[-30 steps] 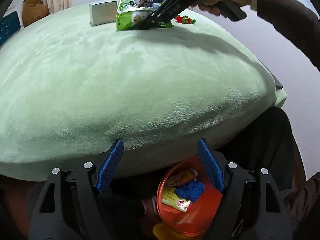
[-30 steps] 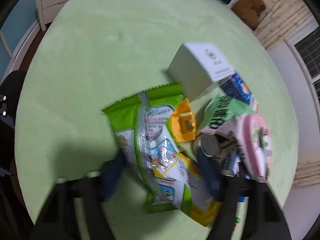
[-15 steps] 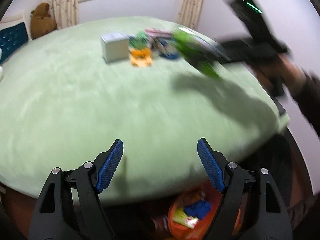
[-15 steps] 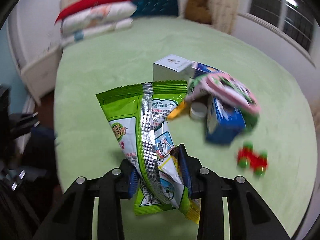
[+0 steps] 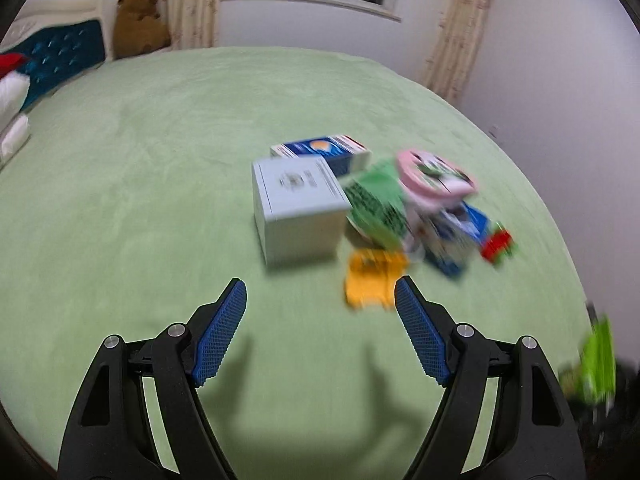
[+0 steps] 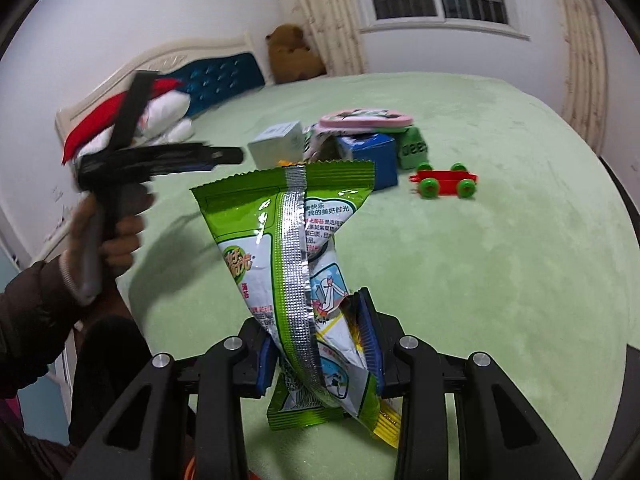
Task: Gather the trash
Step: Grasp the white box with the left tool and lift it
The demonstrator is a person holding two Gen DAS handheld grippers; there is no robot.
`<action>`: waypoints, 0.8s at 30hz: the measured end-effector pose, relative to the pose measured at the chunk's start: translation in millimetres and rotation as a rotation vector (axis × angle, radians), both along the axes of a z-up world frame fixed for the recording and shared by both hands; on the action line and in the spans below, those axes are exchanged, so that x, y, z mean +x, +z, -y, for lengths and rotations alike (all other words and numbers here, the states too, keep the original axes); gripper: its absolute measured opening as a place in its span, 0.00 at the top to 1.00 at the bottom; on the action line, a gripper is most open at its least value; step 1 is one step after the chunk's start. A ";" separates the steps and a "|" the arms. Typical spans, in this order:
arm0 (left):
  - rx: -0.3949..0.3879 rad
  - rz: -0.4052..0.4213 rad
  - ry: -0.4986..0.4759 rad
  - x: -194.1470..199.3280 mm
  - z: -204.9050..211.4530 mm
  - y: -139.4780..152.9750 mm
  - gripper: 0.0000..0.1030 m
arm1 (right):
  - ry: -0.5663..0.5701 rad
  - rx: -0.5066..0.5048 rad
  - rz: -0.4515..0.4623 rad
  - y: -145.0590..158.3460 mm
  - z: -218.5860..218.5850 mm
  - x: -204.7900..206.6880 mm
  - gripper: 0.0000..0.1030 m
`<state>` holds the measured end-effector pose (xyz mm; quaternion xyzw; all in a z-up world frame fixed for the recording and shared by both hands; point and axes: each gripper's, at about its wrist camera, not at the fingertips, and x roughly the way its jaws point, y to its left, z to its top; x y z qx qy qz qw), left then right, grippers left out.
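Observation:
My right gripper [image 6: 318, 344] is shut on a green snack wrapper [image 6: 288, 232] and holds it up above the green bed [image 6: 500, 260]. The wrapper also shows blurred at the right edge of the left wrist view [image 5: 596, 364]. My left gripper [image 5: 320, 324] is open and empty above the bed, just short of a pile of items: a white box [image 5: 298, 208], an orange piece [image 5: 370, 280], a green packet [image 5: 376, 204], a pink lid [image 5: 434, 178] and blue boxes [image 5: 324, 152]. The left gripper also shows blurred in the right wrist view [image 6: 160, 160].
A red toy cart with green wheels [image 6: 444, 182] lies to the right of the pile. Pillows [image 6: 132, 128] and a blue headboard [image 6: 216, 84] are at the bed's far end, with a brown teddy bear [image 6: 292, 56] by the curtain.
My right gripper has lifted the green wrapper off the pile and drawn it back toward the bed's edge. My left gripper has moved from above the orange bin to over the bed near the pile.

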<state>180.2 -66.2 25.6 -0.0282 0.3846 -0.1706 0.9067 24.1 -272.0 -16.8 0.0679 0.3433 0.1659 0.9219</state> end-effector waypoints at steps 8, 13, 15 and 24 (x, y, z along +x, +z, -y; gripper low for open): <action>-0.072 -0.023 0.057 56.5 13.2 1.3 0.24 | 0.017 0.018 0.014 -11.0 3.9 0.7 0.64; -0.056 -0.070 0.095 85.7 18.0 -17.1 0.22 | 0.019 0.040 0.014 -15.4 5.5 1.7 0.64; -0.040 -0.075 0.108 92.5 16.3 -23.6 0.22 | 0.019 0.046 0.013 -17.5 5.8 3.1 0.64; 0.016 -0.048 0.143 100.2 16.0 -33.5 0.39 | 0.002 0.050 0.003 -25.2 3.8 8.8 0.63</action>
